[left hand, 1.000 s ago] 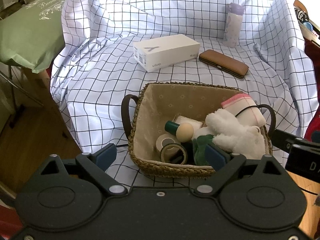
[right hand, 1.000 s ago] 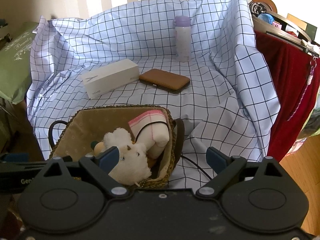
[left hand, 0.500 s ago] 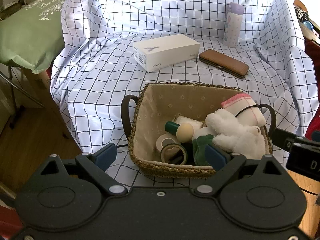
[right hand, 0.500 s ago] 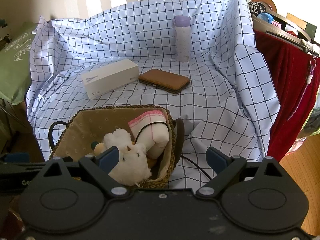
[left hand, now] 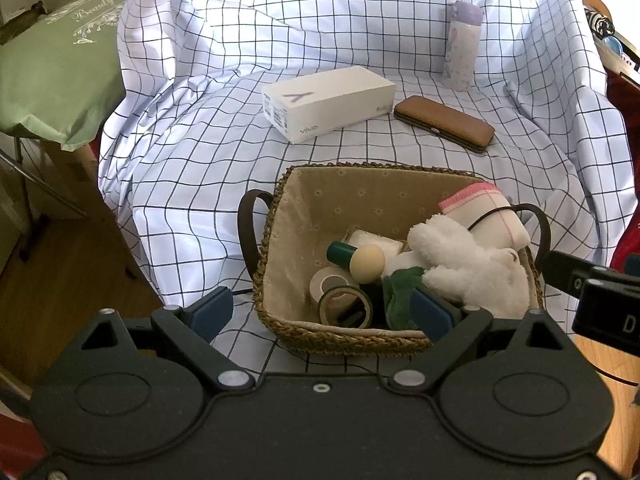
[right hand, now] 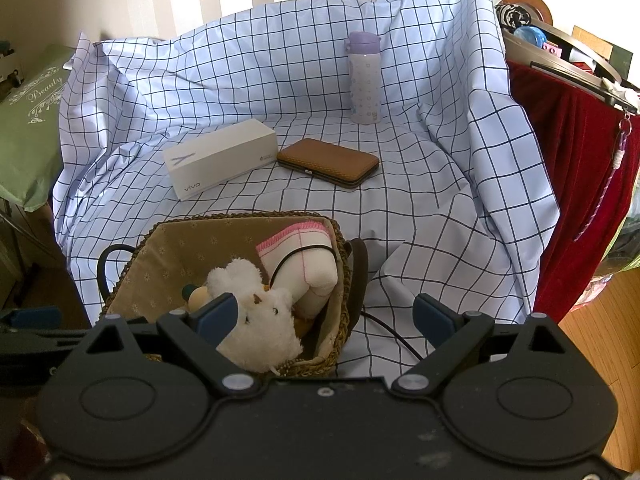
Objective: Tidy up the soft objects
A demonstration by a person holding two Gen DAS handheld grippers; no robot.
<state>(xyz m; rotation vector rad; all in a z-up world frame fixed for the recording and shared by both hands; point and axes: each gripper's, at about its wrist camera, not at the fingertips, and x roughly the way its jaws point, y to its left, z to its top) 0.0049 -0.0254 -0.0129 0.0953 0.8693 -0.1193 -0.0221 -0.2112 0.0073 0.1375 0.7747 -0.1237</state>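
Near the front edge of the checked cloth [left hand: 192, 184], the woven basket [left hand: 280, 216] holds the task's soft things mixed with hard ones. Going left to right inside it: two rolls of tape [left hand: 344, 304] lie against the front wall, stiff rings to leave alone; a green-capped stick with a round tan ball [left hand: 366, 263] lies beside them, hard and likely to roll; a green cloth [left hand: 400, 292] is bunched low in the middle, limp and light, best pinched at a raised fold; the white plush toy [left hand: 472, 272] sprawls on top toward the right, fluffy, light and squashy, so a firm pinch across its thick body should hold where a limb would slip or stretch; and the pink-edged sock roll [left hand: 492, 216], bound by a black band, leans in the back right corner, springy and easy to grip across its middle. Both claws are wide open and hold nothing: the left claw [left hand: 320, 312] hovers over the basket's front rim, the right claw [right hand: 326, 316] over its right wall. Farther back on the cloth, the white box [left hand: 328, 104], brown case [left hand: 444, 122] and bottle [left hand: 460, 48] look rigid and probably need no handling.
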